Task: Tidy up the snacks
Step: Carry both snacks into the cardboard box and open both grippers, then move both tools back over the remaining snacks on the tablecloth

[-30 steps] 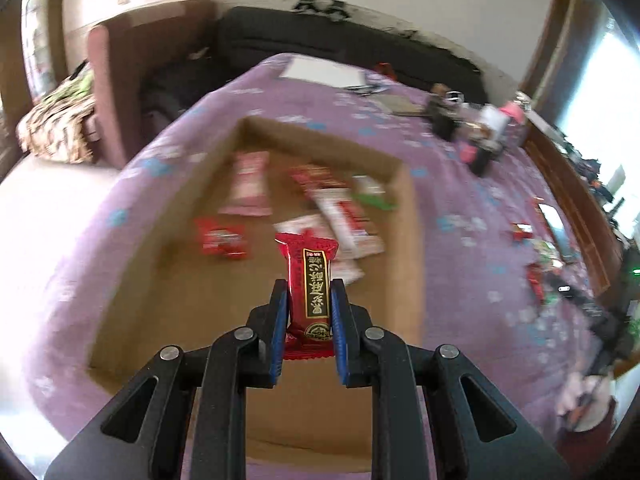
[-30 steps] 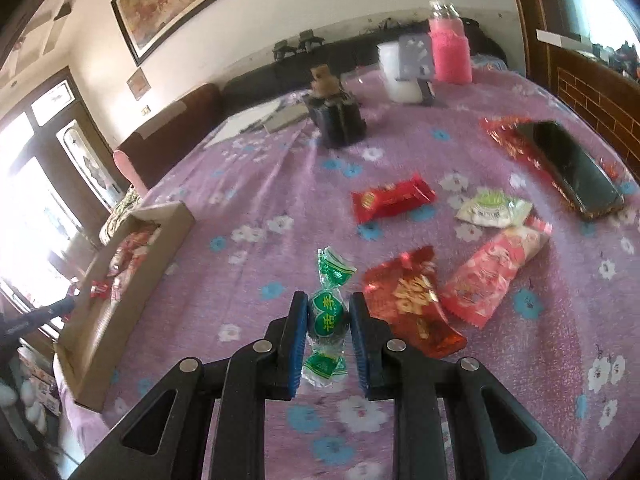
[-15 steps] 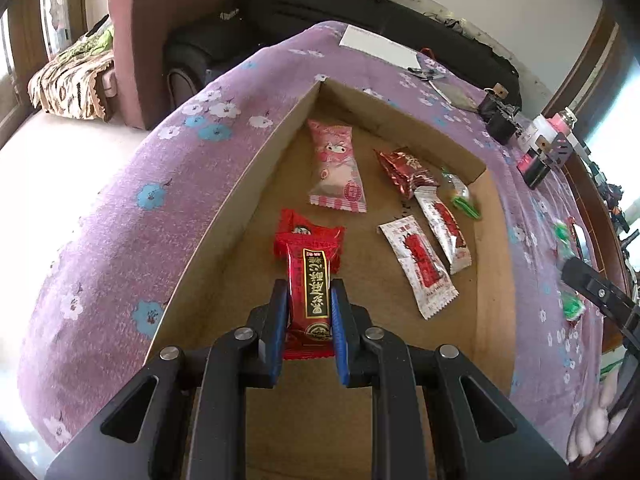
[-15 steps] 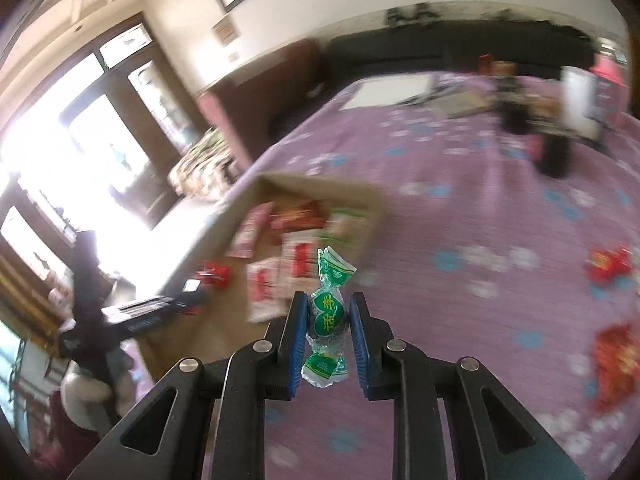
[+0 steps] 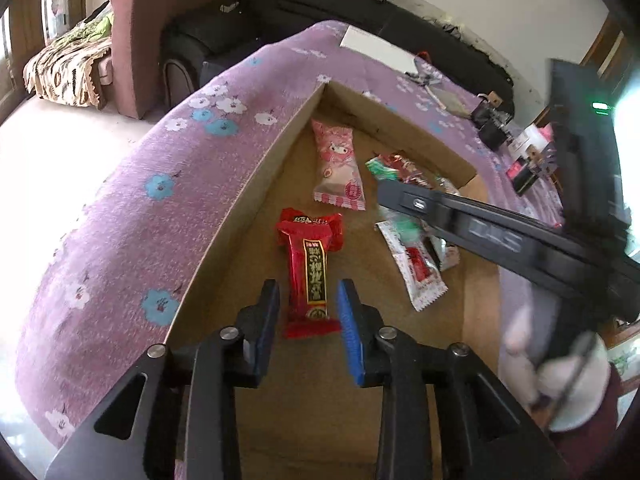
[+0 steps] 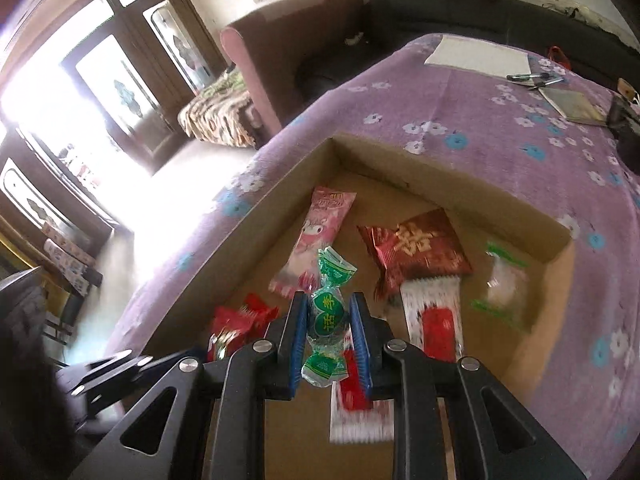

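A shallow cardboard box lies on the purple flowered tablecloth and holds several snack packets. My left gripper is open over the box. A red bar with a black label lies on the box floor between its blue pads, free of both. My right gripper is shut on a green wrapped candy and holds it above the box. The right gripper's arm crosses the left wrist view over the box's right side.
In the box lie a pink packet, white-and-red packets, a dark red foil packet and a clear green-edged packet. Paper and dark items lie farther back. A sofa stands beyond the table's edge.
My left gripper has opened and let the red bar go onto the box floor. My right gripper has carried the green candy over the box, low above the packets.
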{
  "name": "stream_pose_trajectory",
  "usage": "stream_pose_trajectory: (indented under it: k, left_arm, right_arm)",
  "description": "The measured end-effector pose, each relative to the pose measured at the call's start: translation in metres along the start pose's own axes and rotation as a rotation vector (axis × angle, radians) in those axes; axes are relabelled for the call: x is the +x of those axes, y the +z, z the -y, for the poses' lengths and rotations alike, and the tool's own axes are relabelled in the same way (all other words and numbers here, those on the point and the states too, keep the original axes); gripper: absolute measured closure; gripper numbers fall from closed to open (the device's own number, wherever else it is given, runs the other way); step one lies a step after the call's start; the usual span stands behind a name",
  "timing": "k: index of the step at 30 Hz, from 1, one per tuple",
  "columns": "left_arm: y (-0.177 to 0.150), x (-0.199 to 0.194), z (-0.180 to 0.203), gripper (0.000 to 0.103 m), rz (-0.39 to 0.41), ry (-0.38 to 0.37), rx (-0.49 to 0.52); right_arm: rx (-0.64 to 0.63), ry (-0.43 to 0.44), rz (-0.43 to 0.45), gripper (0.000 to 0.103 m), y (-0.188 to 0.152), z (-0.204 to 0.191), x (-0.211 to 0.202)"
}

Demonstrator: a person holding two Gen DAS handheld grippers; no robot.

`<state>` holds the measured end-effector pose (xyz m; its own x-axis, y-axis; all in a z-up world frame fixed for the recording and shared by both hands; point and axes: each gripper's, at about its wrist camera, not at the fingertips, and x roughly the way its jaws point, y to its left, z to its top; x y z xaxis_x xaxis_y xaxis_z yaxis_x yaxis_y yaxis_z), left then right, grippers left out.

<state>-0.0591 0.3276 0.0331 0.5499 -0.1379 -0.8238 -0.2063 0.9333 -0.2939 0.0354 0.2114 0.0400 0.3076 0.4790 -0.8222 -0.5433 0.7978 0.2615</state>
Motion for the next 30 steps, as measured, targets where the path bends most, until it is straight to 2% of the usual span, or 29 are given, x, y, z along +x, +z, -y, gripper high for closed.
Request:
stream_pose_trajectory:
  k: [1,3,8,13,20,24,26,30]
  left_arm:
    - [-0.001,-0.003,-0.001,0.065,0.006,-0.005,-0.006]
    - [-0.003,-0.012,-0.004,0.059,0.032,-0.011,-0.025]
    - [-0.007,-0.027,-0.008,0.059,0.077,-0.033,-0.065]
    - [-0.014,-0.037,-0.002,0.059,0.104,-0.034,-0.077]
    - [-0.036,-0.052,0.005,0.059,0.154,0.005,-0.084]
    - [-0.049,-0.058,0.004,0.059,0.153,-0.021,-0.116]
    - [-0.053,-0.061,0.006,0.059,0.157,-0.023,-0.116]
    - [-0.058,-0.065,0.016,0.059,0.171,-0.011,-0.097]
  right_arm:
    - [0.003,-0.001,0.005,0.078,0.001,0.000,0.000]
    - [0.018,0.010,0.018,0.078,0.002,0.001,-0.003]
    - [0.028,0.007,0.092,0.072,0.002,0.003,-0.032]
    - [0.035,0.002,0.173,0.068,-0.013,0.012,-0.078]
    - [0.086,-0.014,0.238,0.062,-0.059,0.044,-0.127]
    - [0.133,-0.037,0.274,0.060,-0.093,0.064,-0.148]
    - [0.180,-0.030,0.290,0.056,-0.111,0.074,-0.155]
    - [0.249,0.002,0.336,0.055,-0.139,0.087,-0.166]
